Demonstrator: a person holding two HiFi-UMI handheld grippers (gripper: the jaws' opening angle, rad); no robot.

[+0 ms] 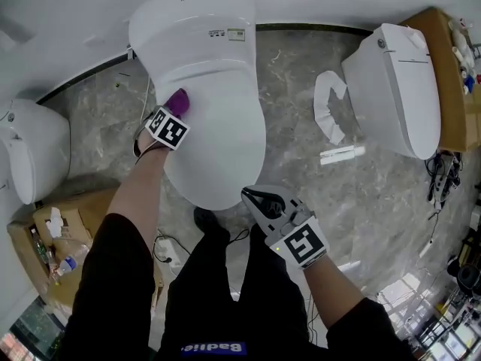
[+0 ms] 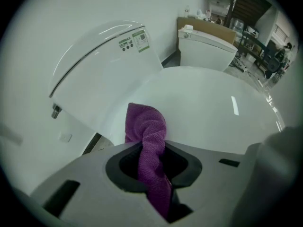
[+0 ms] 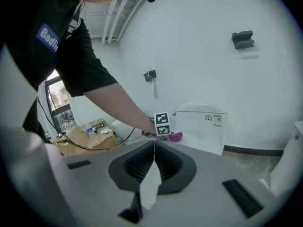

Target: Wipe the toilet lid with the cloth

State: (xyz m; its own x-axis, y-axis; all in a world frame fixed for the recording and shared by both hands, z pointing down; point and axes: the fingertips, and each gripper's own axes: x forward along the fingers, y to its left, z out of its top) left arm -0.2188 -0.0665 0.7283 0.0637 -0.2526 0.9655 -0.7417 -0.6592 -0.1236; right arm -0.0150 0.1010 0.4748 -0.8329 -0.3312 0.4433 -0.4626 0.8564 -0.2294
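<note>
**Item: toilet lid with purple cloth, two hand-held grippers**

- Toilet lid (image 1: pixel 222 134): white, closed, with the tank (image 1: pixel 192 28) behind it; stands on a grey marbled floor (image 1: pixel 301 89).
- Cloth (image 1: pixel 179 101): purple, bunched; lies against the rear left part of the lid, just in front of the tank.
- Left gripper (image 1: pixel 176 111): fingers clamped on the cloth, which runs up between them and bulges out beyond the tips onto the lid.
- Right gripper (image 1: pixel 250 198): held just off the lid's front edge, clear of it; fingers pressed together, with a thin white scrap (image 3: pixel 150 183) pinched between them.
- Surroundings: a second toilet (image 1: pixel 394 89) to the right and a third (image 1: pixel 30 153) to the left, both well apart from the first.
</note>
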